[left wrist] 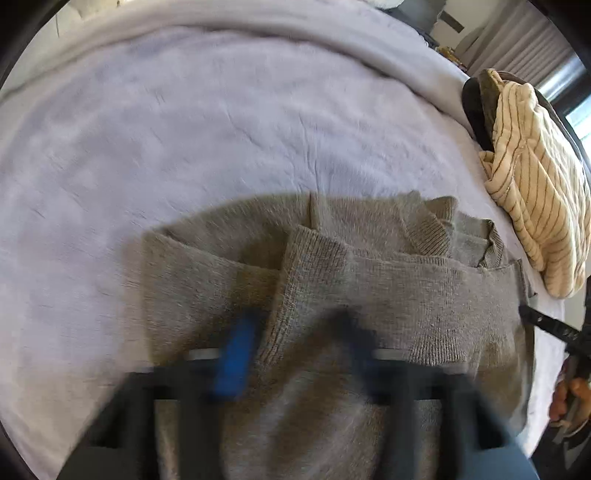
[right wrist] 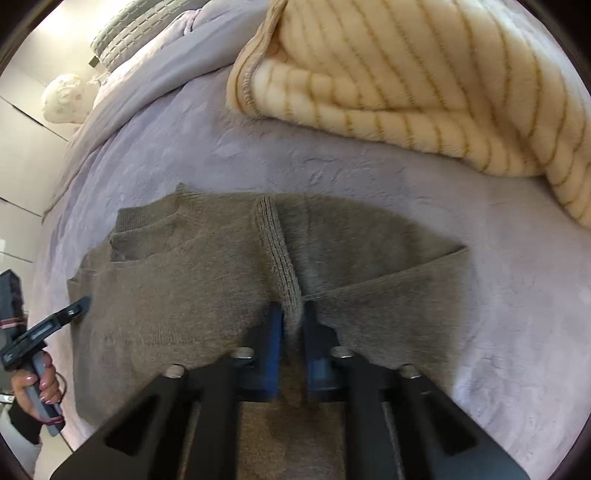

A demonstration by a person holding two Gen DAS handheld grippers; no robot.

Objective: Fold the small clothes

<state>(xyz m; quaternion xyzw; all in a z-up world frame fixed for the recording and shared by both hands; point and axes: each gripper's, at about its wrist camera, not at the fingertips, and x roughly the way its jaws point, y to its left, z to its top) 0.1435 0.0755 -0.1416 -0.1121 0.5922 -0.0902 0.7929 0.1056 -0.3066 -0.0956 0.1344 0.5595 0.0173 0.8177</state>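
Observation:
A small grey-brown knit sweater (left wrist: pixel 388 295) lies on the lilac bedspread (left wrist: pixel 184 147), with both sleeves folded in over the body. My left gripper (left wrist: pixel 295 332) is blurred, its blue fingers (left wrist: pixel 236 354) apart over the sweater's lower part, a ribbed cuff lying between them. In the right wrist view the same sweater (right wrist: pixel 184 288) lies flat, and my right gripper (right wrist: pixel 293 325) is shut on its ribbed sleeve cuff (right wrist: pixel 280 258). The left gripper also shows in the right wrist view (right wrist: pixel 79 308), at the sweater's left edge.
A cream garment with thin brown stripes (right wrist: pixel 406 74) lies heaped at the right of the bed, over a dark item (left wrist: pixel 476 107). Pillows (right wrist: pixel 129 33) sit at the far end. The bed edge runs along the near side.

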